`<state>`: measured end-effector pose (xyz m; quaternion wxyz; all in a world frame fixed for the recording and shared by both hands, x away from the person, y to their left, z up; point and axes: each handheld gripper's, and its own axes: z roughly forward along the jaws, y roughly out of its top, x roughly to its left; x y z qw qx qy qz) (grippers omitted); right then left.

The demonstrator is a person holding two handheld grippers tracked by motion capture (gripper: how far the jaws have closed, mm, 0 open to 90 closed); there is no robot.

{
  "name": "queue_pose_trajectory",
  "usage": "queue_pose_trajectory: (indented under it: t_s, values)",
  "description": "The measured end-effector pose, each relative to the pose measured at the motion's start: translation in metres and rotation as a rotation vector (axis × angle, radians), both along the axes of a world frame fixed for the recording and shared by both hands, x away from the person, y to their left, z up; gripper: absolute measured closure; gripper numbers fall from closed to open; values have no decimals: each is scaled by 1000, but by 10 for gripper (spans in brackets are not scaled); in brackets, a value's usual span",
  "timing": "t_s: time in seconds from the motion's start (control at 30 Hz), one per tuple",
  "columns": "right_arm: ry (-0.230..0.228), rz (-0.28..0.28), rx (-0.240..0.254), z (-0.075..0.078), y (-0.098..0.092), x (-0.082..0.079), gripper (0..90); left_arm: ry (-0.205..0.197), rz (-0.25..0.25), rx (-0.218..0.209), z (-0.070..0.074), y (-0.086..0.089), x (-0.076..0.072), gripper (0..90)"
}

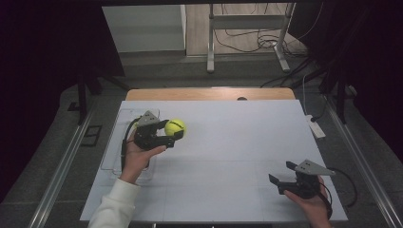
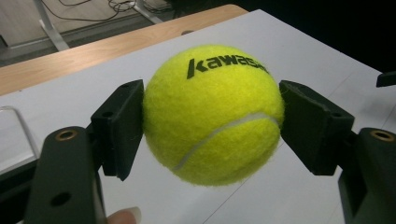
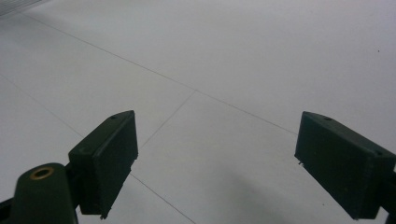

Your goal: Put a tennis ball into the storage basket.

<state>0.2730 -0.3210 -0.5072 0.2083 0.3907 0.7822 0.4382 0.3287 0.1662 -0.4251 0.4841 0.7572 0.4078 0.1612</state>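
Above the left half of the white table (image 1: 228,142), one yellow tennis ball (image 1: 175,127) is clamped between the pads of the left gripper (image 1: 177,130), lifted clear of the surface just beside the single clear tray (image 1: 112,156). Near the front right corner, well apart from the ball, the right gripper (image 1: 280,173) is held with its jaws spread wide and nothing between them. Being round, the ball presents no long axis, and any set-down is judged to fall to the left hand, which is by far the nearer.

The left gripper (image 1: 175,134) is held raised, jaws clamped; the right gripper (image 1: 281,173) is rested low, jaws spread wide
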Motion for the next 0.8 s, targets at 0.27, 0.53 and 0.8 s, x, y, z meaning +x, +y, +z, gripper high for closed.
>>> queue_pose_trajectory:
  t_s: [0.27,0.53,0.8]
  values:
    - [1,2,-2,0,1,0,133,-12,22,-10,3,9,-2,274]
    - [0,1,-2,0,0,0,133,-10,34,-14,4,14,-4,274]
    - [0,1,-2,0,0,0,133,-8,44,-12,3,17,-6,274]
